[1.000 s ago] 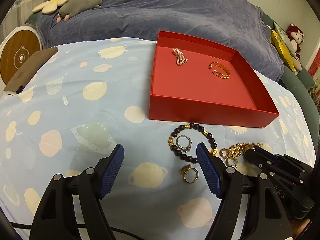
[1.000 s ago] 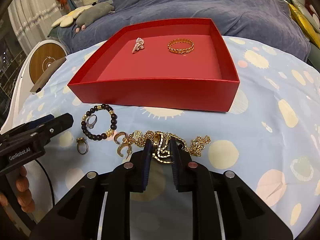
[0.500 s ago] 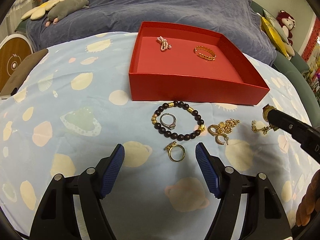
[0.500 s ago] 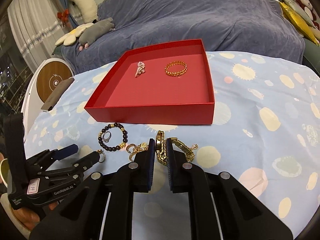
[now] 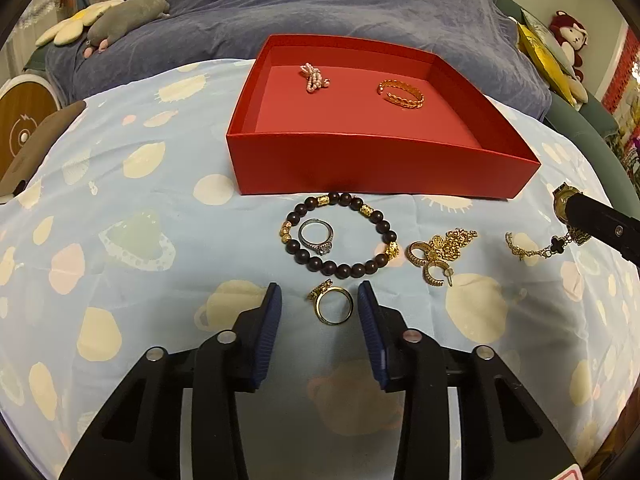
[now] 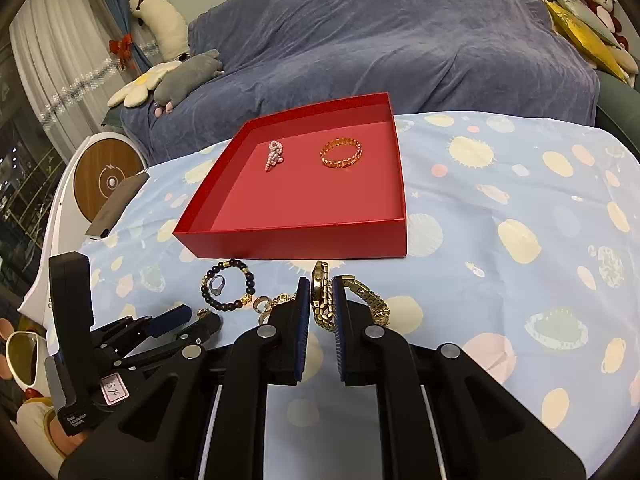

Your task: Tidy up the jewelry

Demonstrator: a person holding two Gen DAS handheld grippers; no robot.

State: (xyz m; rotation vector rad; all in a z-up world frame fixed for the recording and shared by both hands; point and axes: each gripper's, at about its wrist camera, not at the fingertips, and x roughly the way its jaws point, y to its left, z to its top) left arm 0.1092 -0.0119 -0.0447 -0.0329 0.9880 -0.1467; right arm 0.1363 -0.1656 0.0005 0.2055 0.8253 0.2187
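Observation:
A red tray [image 5: 360, 176] [image 6: 304, 240] on the blue cloth holds a pink pearl piece [image 5: 314, 78] and a gold chain bangle [image 5: 401, 94]. In front of it lie a dark bead bracelet [image 5: 340, 236] around a silver ring [image 5: 316, 236], gold hoop earrings with a chain [image 5: 436, 252] and a gold ring [image 5: 332, 306]. My left gripper [image 5: 320, 312] is open, its fingers either side of the gold ring. My right gripper [image 6: 321, 300] is shut on a gold watch [image 6: 322, 292] and holds it above the cloth; a gold clover chain [image 5: 536, 246] hangs beneath it.
A blue-covered sofa [image 6: 400, 40] with plush toys stands behind the table. A round wooden charger [image 6: 108, 176] and a dark case [image 6: 116, 208] lie at the left edge. Sunglasses [image 6: 20, 356] show at the lower left.
My right gripper has lifted the gold watch up and back from the pile. My left gripper has moved forward and narrowed around the gold ring.

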